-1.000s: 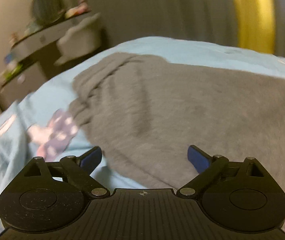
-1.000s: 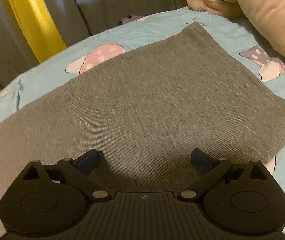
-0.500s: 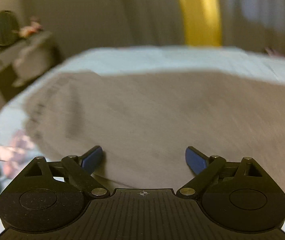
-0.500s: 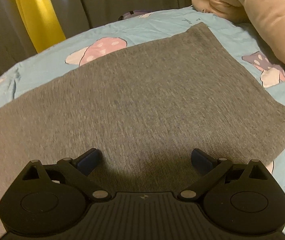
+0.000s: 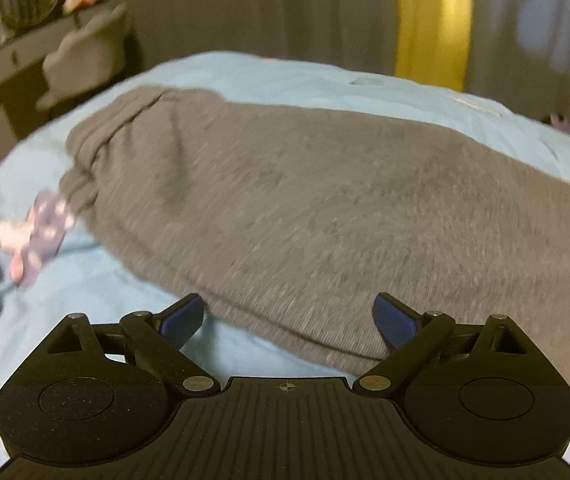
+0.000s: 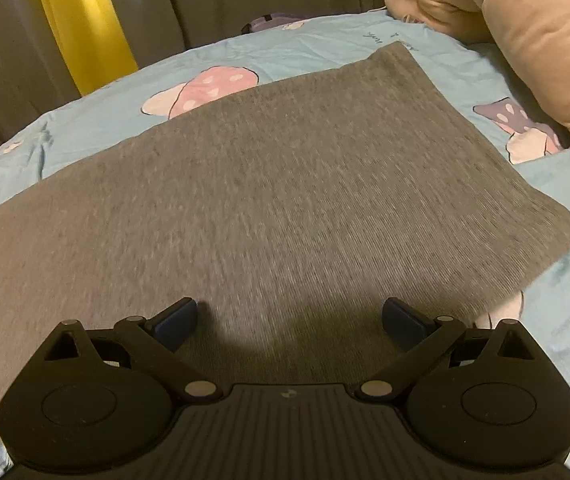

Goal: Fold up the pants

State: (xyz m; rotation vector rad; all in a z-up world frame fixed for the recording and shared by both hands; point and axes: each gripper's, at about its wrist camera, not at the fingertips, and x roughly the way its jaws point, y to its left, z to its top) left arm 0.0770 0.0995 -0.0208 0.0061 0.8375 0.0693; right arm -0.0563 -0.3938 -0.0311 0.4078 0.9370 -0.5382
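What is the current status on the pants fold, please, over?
Left gripper open, empty, at near edge of grey pants. Right gripper open, empty, over pants. Pants flat on blue sheet. Nothing in the way.

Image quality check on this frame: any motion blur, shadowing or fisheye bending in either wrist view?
Left wrist view: motion-smeared grey pants and background shelf, dim warm light, bed edge bowed by the fisheye, open left gripper sharp. Right wrist view: pants less blurred, open right gripper throwing a dark shadow on the cloth, mushroom-print sheet readable.
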